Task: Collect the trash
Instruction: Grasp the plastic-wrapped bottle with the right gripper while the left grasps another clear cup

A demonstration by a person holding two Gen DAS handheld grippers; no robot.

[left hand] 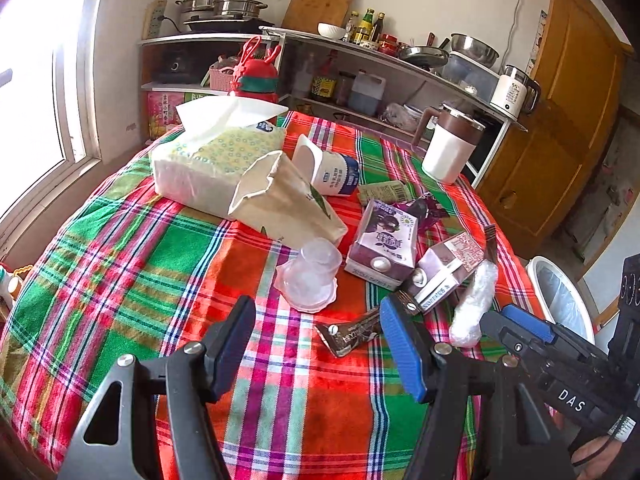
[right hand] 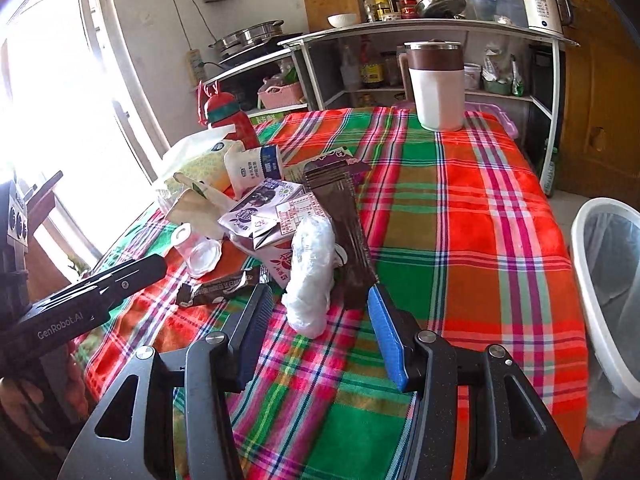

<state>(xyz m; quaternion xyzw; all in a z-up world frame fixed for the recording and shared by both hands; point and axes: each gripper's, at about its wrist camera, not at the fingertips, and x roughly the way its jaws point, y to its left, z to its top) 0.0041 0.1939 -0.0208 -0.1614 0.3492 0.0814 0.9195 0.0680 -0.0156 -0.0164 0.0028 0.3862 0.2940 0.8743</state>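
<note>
L gripper (left hand: 318, 344) at bottom centre of its view, jaws spread, nothing between; brown wrapper (left hand: 350, 332) just ahead. R gripper (right hand: 320, 332) likewise spread, crumpled white plastic (right hand: 310, 276) right at its tips, not pinched. Trash pile centre on plaid tablecloth (right hand: 460, 220); white bin (right hand: 600, 280) at right edge.

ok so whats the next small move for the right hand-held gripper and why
Probably ease the right hand-held gripper forward and close on the crumpled white plastic wad. Its jaws stand open with nothing pressed between them, the wad lies just ahead at the near edge of the trash pile, and the lined bin waits to the right.
</note>
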